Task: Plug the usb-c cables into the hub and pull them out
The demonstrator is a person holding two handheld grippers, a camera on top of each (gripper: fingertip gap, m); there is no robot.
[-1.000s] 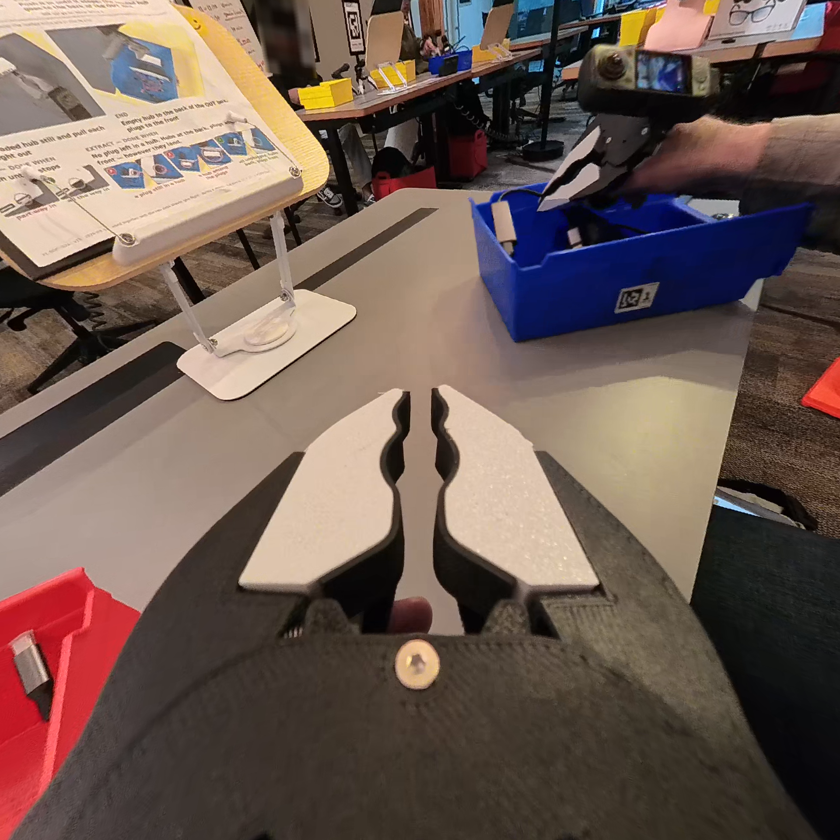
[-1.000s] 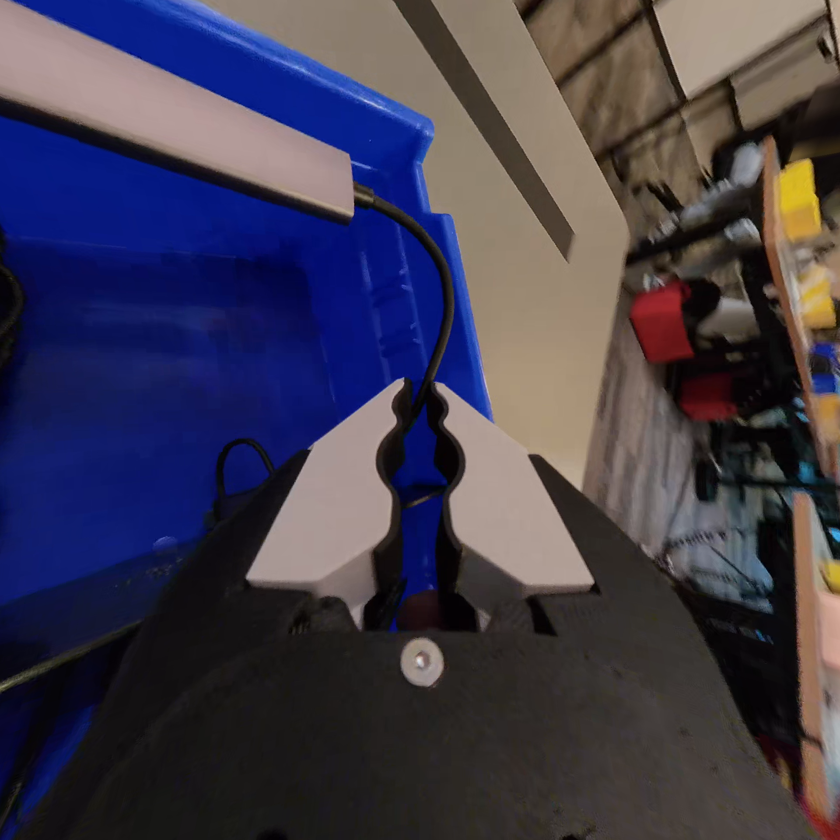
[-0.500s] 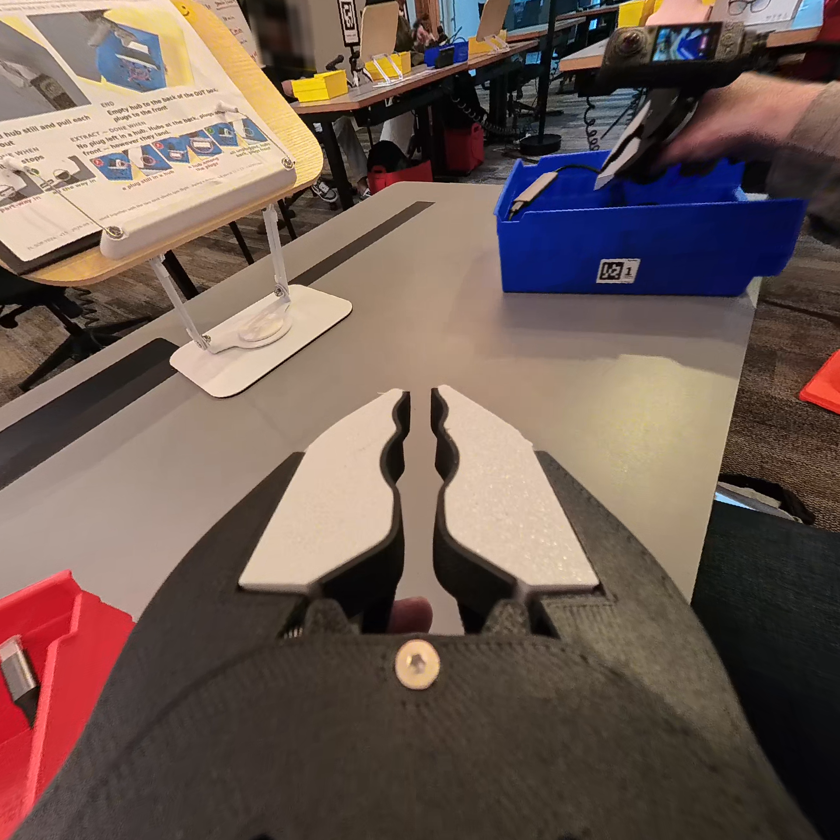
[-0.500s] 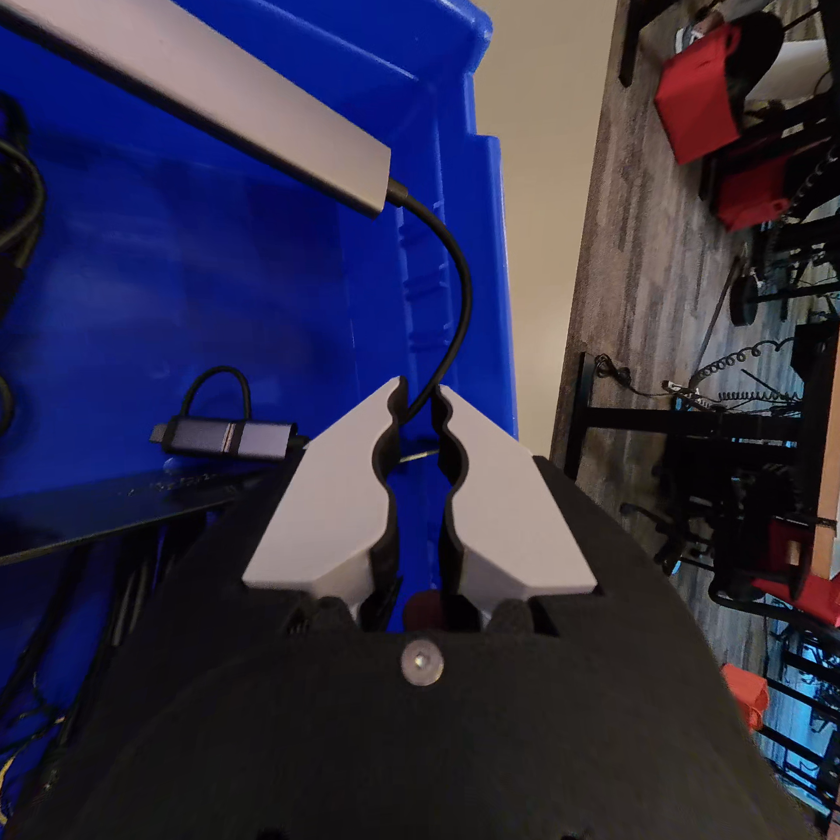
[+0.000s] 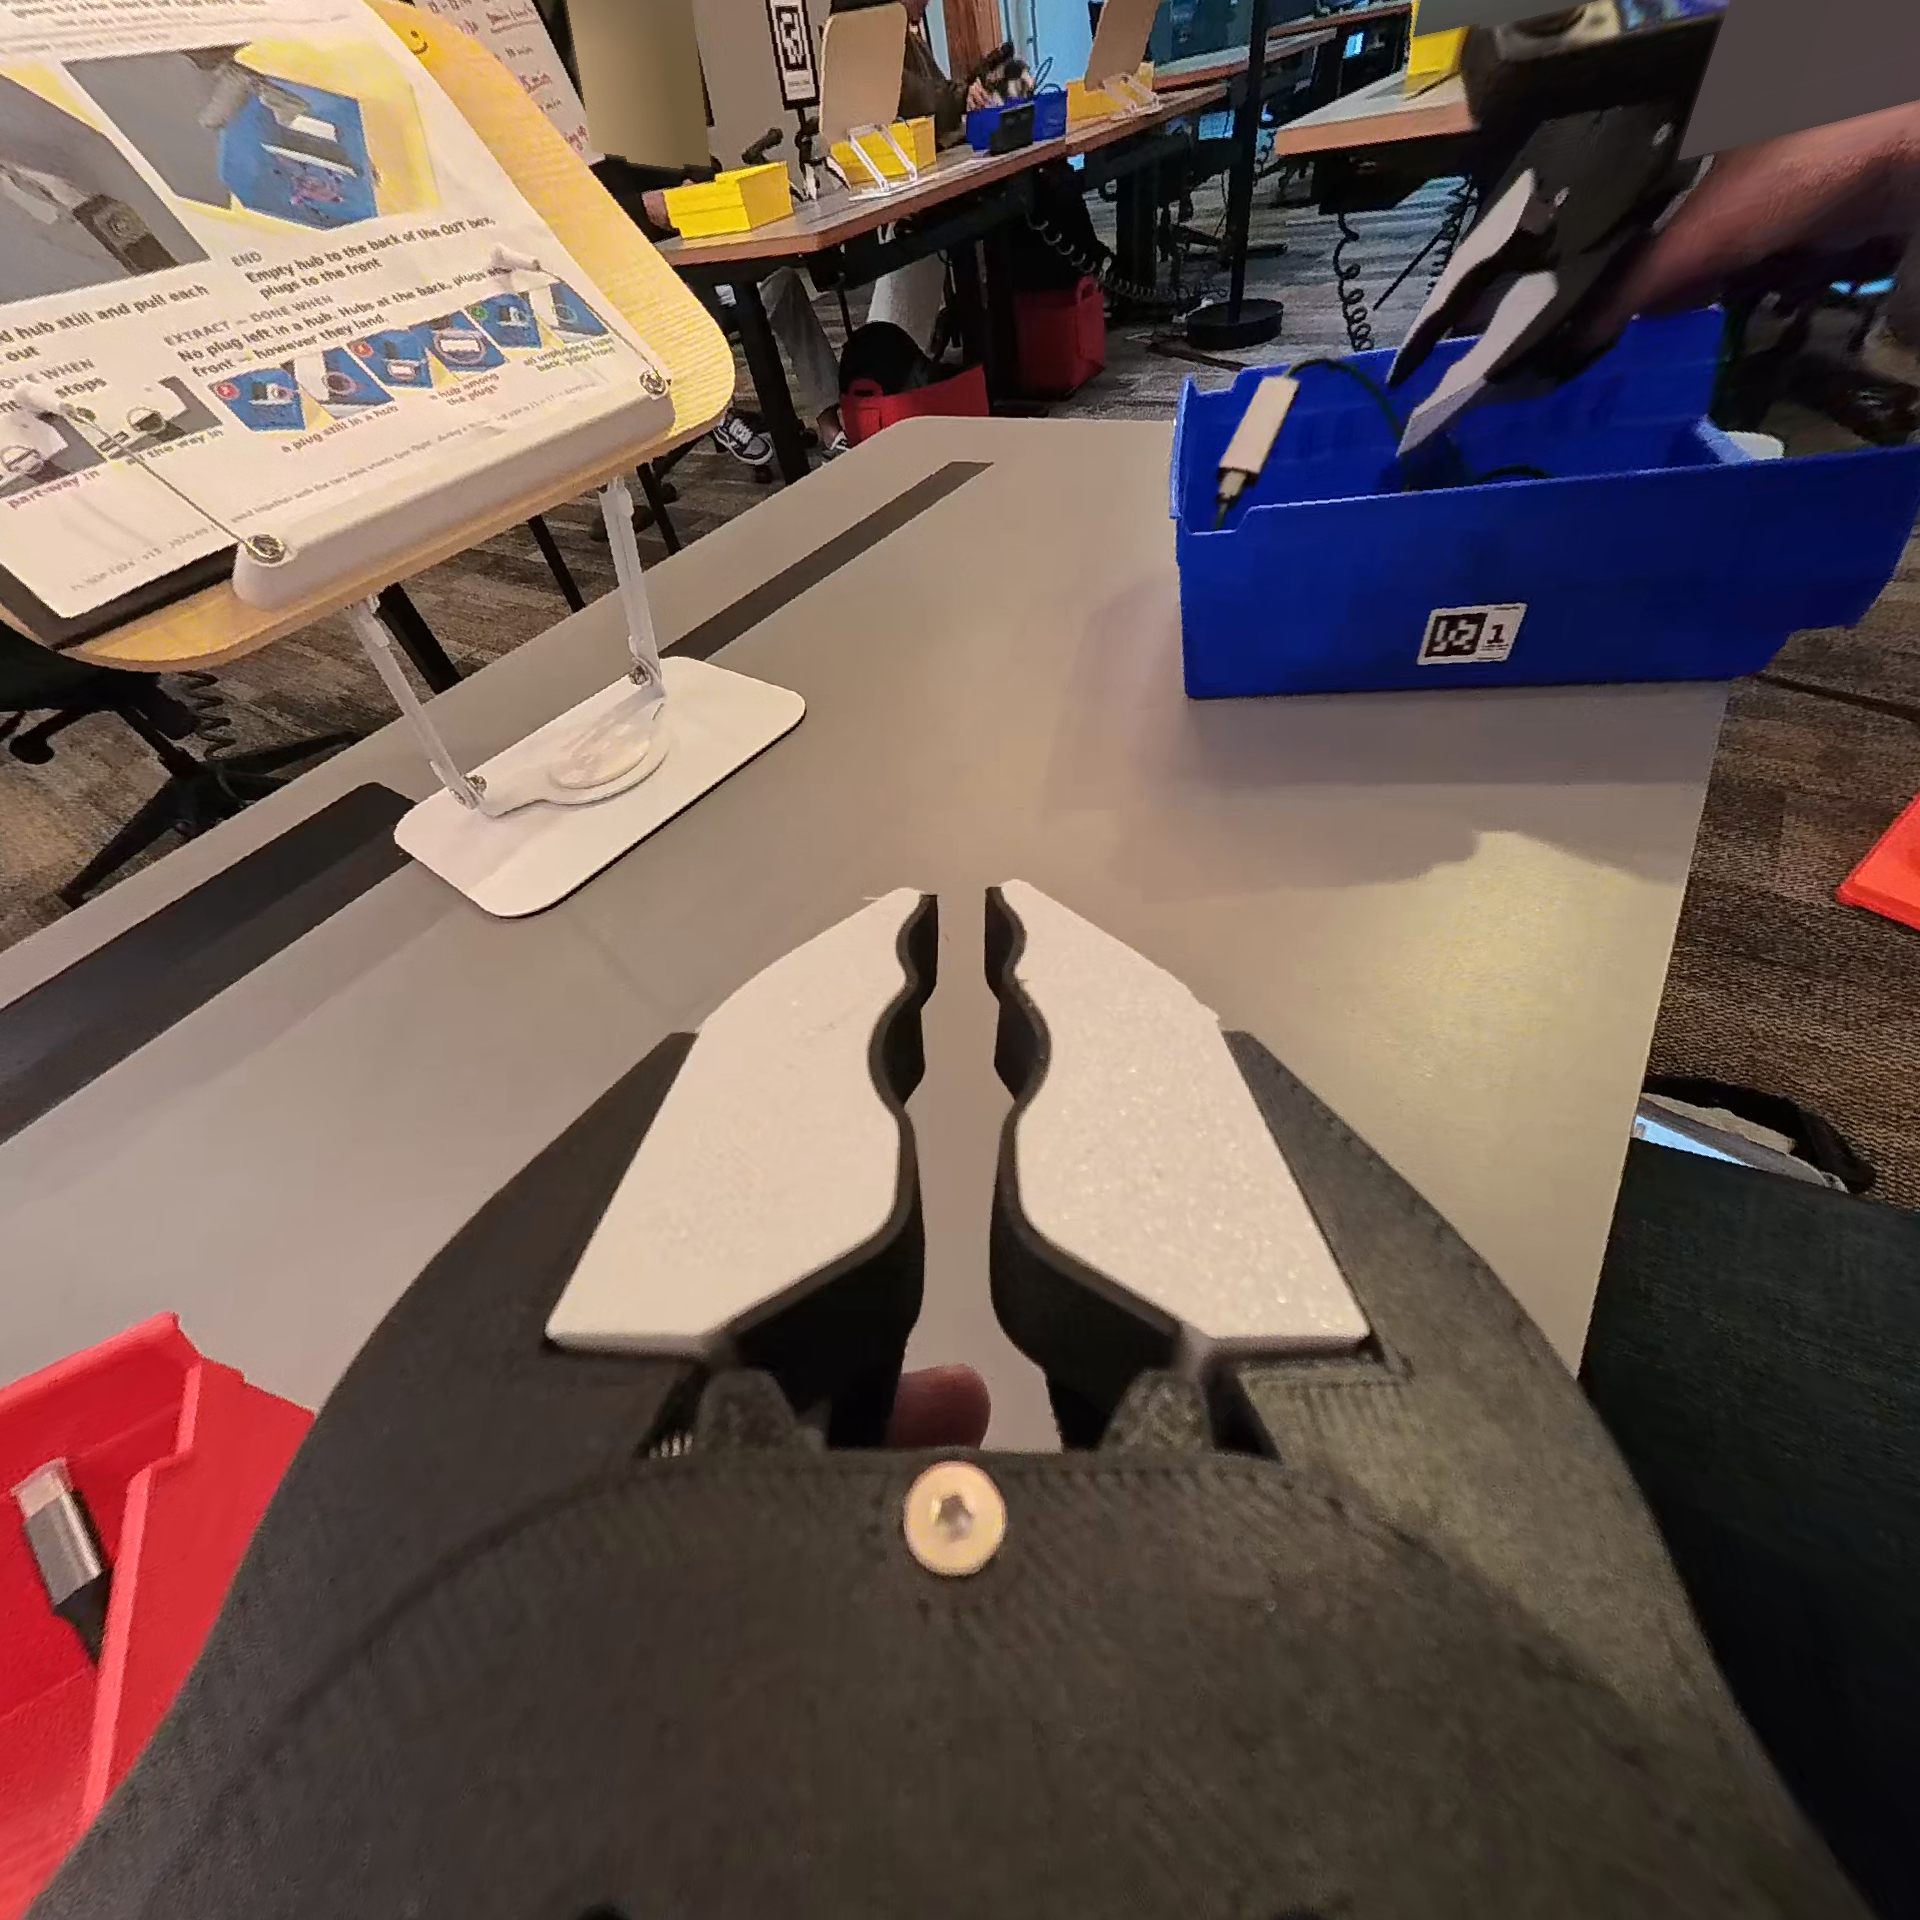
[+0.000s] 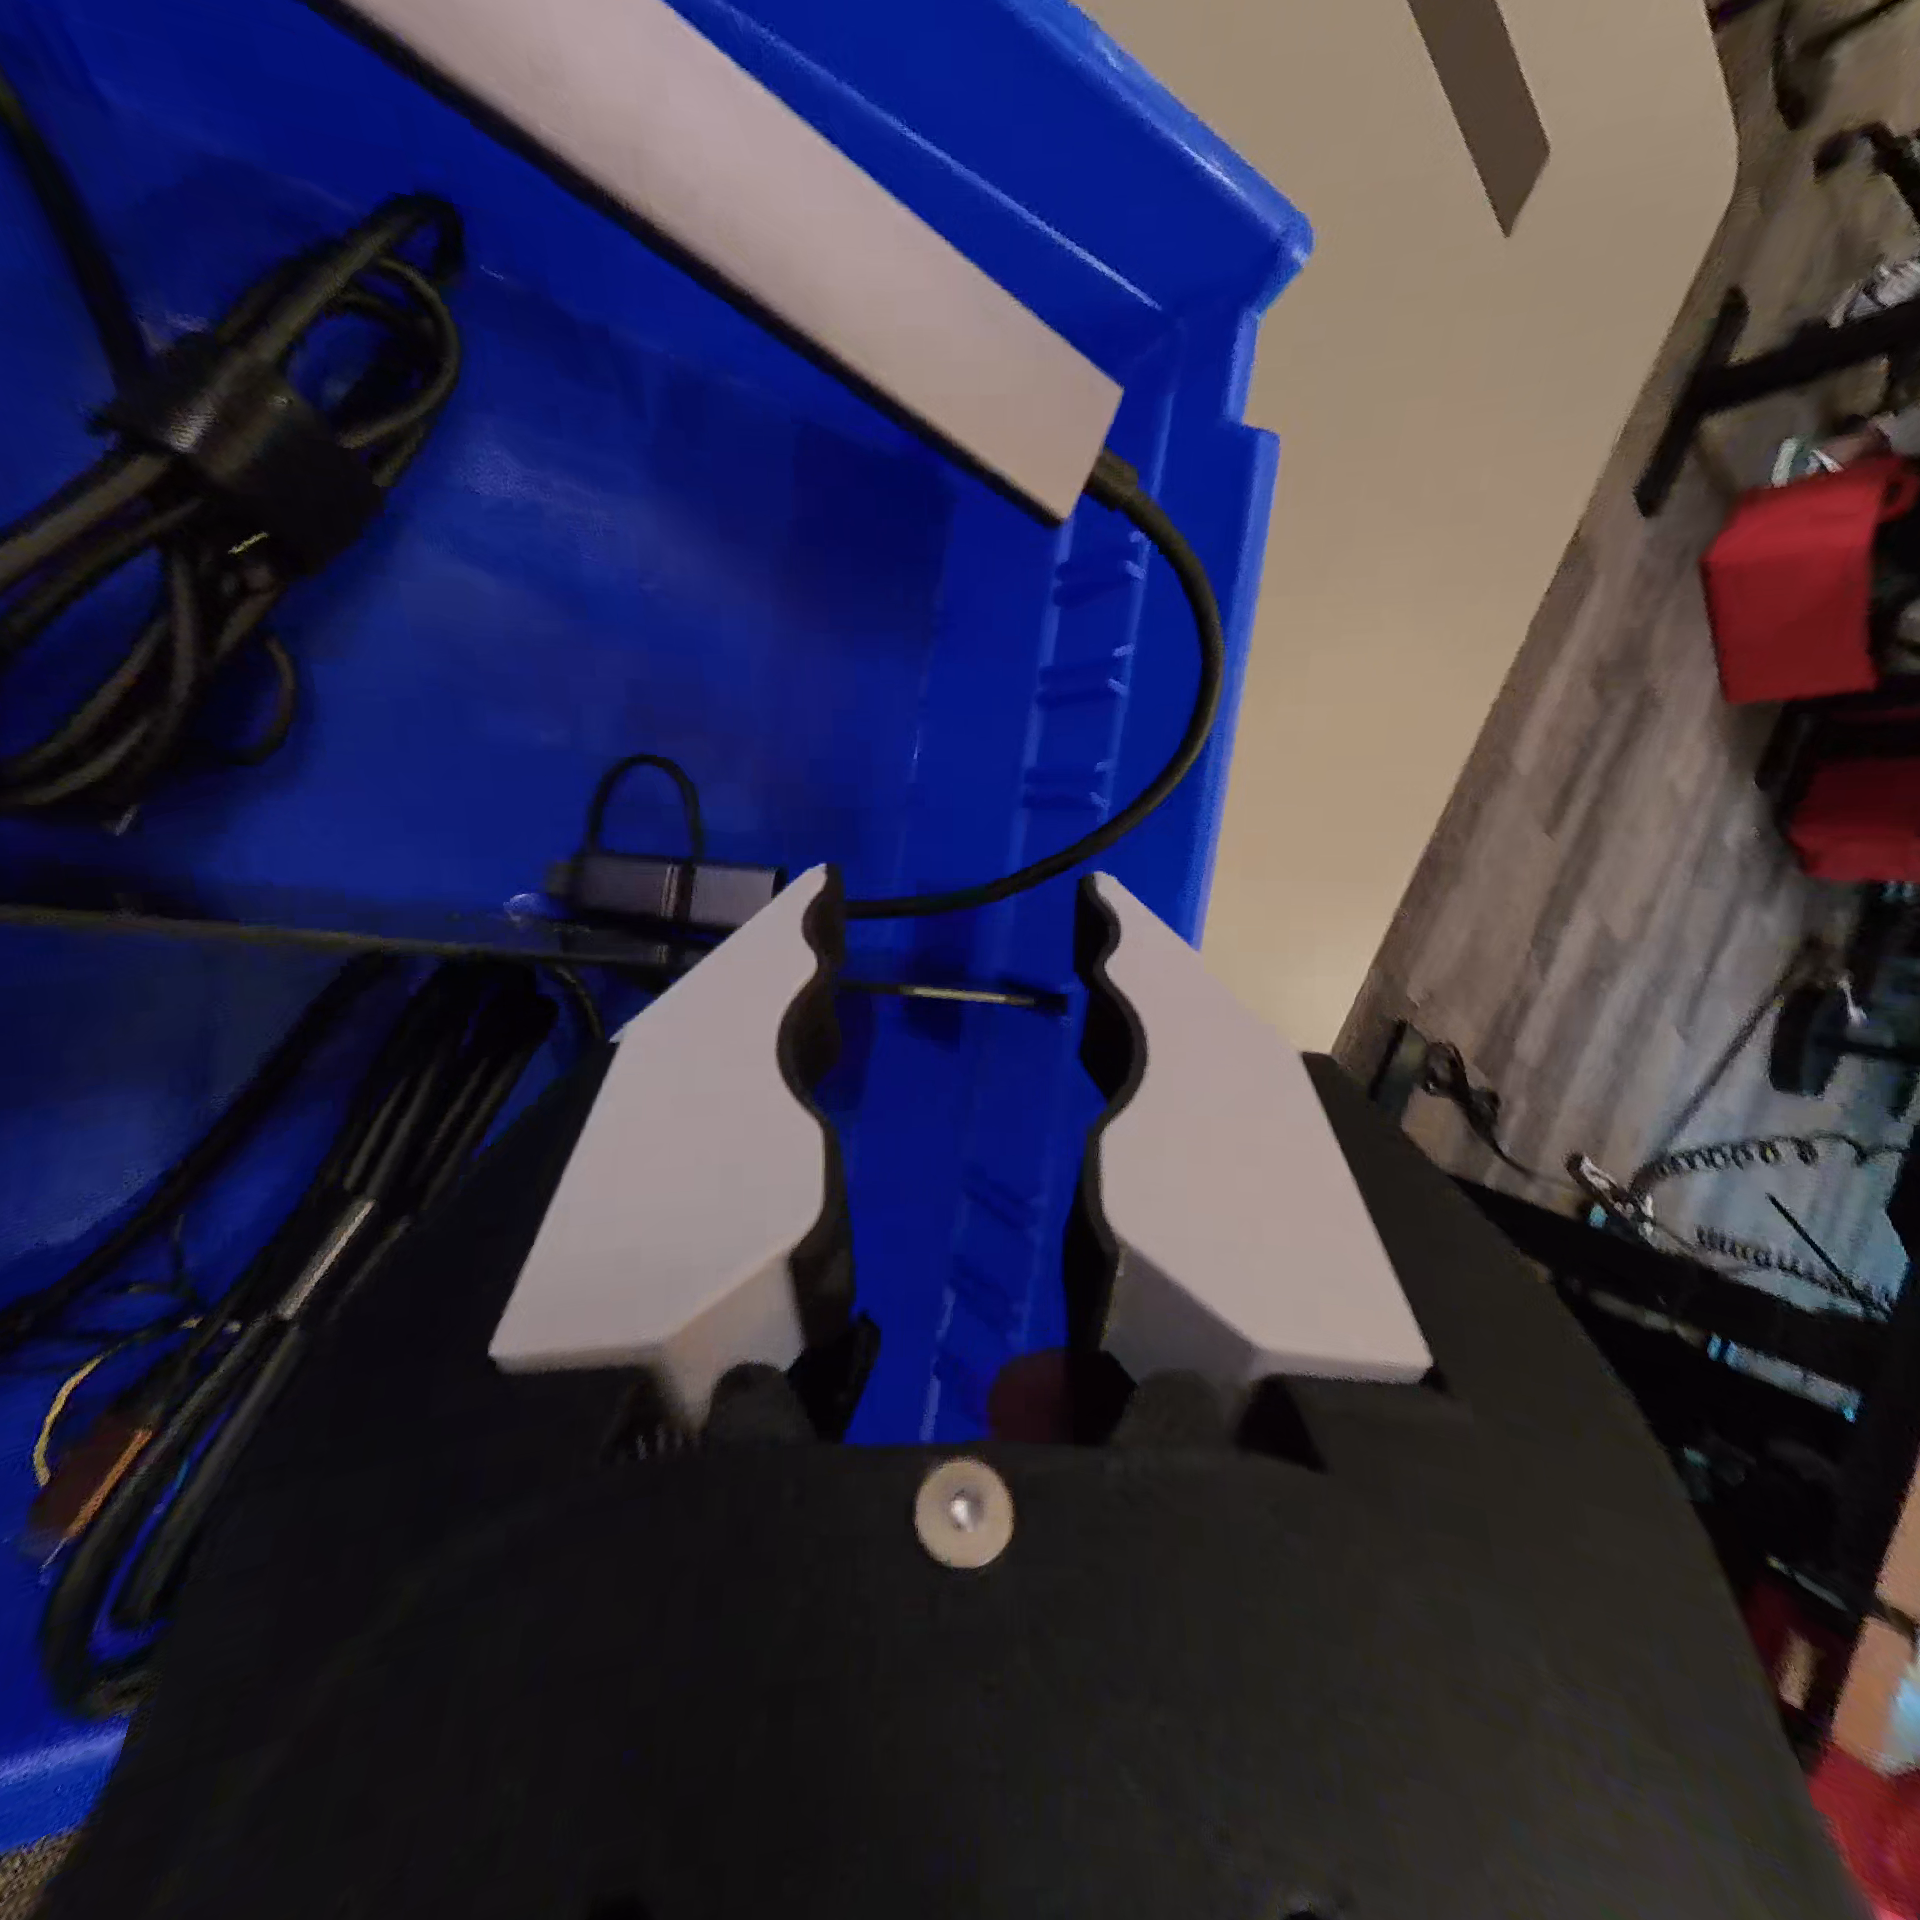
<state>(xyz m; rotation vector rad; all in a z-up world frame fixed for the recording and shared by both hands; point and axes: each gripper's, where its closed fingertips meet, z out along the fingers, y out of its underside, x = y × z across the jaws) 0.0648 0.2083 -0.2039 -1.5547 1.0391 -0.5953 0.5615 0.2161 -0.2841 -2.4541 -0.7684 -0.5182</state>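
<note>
A silver hub [image 6: 727, 208] leans on the end wall of the blue bin [image 6: 1039, 260]. Its black cable [image 6: 1205, 644] curves down to my right gripper [image 6: 956, 883], which is open over the bin, with the cable passing just past the left fingertip. A small grey plug with a cable loop [image 6: 665, 888] lies in the bin. In the left wrist view the hub [image 5: 1257, 426] sticks out of the bin [image 5: 1351, 582] and the right gripper [image 5: 1403, 416] hangs above it. My left gripper [image 5: 961, 904] is shut and empty over the grey table [image 5: 1039, 727].
A bundle of black cables [image 6: 208, 436] lies in the bin. A red bin [image 5: 156, 1455] at the near left holds a grey USB-C plug [image 5: 57, 1538]. A tilted instruction board [image 5: 312, 312] on a white stand [image 5: 603, 790] is at the left. The tips of one gripper are about 50 centimeters away from the tips of the other.
My right gripper was shut on the hub's black cable and has opened, letting it go. The left gripper stays shut in about the same place.
</note>
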